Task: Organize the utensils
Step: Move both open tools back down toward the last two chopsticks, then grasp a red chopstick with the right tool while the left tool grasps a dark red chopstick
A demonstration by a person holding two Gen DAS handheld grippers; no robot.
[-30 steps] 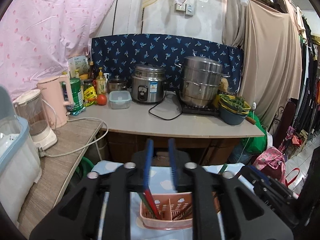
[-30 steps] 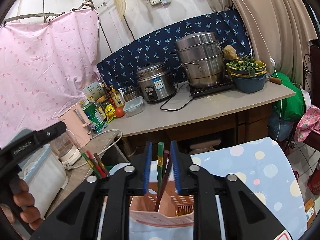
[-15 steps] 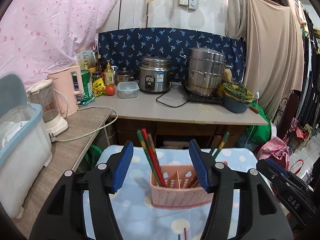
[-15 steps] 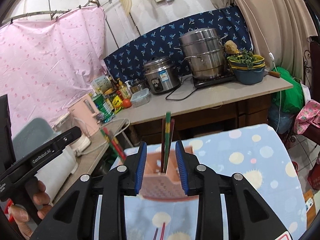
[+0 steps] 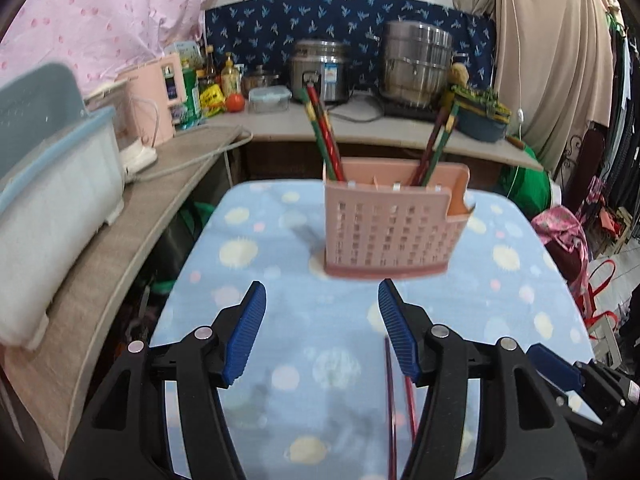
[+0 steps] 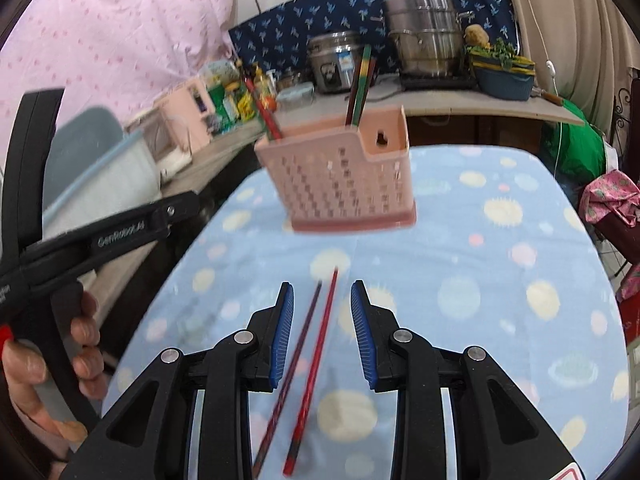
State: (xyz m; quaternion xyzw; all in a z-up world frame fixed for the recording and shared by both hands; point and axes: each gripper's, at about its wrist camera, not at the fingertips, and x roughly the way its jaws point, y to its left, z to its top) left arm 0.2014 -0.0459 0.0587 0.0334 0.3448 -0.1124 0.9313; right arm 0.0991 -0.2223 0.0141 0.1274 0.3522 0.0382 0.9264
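Observation:
A pink slotted utensil holder (image 5: pixel 390 224) stands on the blue spotted cloth (image 5: pixel 280 360); it also shows in the right wrist view (image 6: pixel 340 176). Red and green chopsticks (image 5: pixel 324 136) lean in its left compartment and another pair (image 5: pixel 436 140) in its right. A loose pair of red chopsticks (image 6: pixel 312 364) lies on the cloth, between the fingers of my right gripper (image 6: pixel 322 332), which is open and not touching them. My left gripper (image 5: pixel 320 330) is open and empty, short of the holder; the loose chopsticks (image 5: pixel 394 408) lie by its right finger.
A wooden side counter (image 5: pixel 132 240) with a blue-lidded white box (image 5: pixel 52 184) runs along the left. The back counter (image 5: pixel 360 128) holds a rice cooker (image 5: pixel 320 70), a steel steamer pot (image 5: pixel 416 64), a pink kettle (image 5: pixel 152 108) and a bowl of greens (image 5: pixel 480 120).
Both grippers have let go of the chopsticks now standing in the holder, opened and pulled back and down from it. The loose red pair has come into view under the right gripper.

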